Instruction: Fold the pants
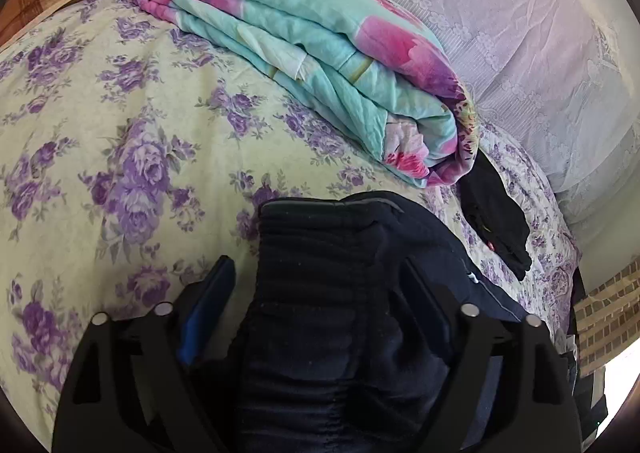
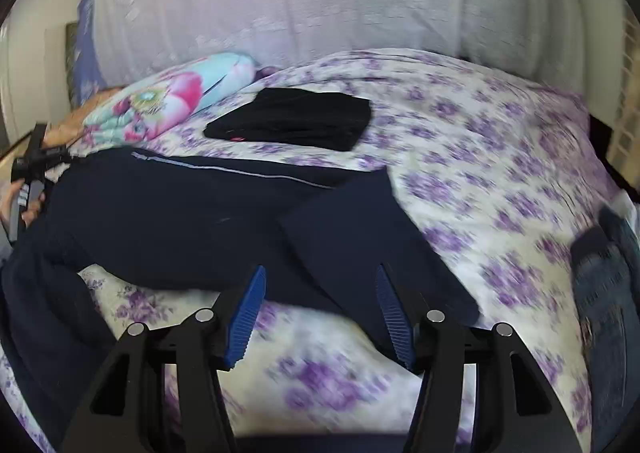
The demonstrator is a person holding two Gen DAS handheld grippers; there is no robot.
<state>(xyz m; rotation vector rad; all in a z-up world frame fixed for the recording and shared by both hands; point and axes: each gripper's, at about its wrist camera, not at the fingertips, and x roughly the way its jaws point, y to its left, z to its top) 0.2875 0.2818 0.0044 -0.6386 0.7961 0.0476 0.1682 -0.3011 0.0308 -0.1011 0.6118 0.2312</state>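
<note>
Left claw (image 1: pixel 320 285) spread astride the navy pants (image 2: pixel 180 213) waistband, right claw (image 2: pixel 320 305) spread over the leg end, pants stretching between them.

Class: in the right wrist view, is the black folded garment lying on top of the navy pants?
No, the black garment lies on the sheet behind the pants.

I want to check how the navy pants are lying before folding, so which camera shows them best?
The right wrist view: the navy pants lie spread across the floral bedspread, with a grey side stripe. The left wrist view shows only their gathered waistband close up between the left gripper's open jaws.
</note>
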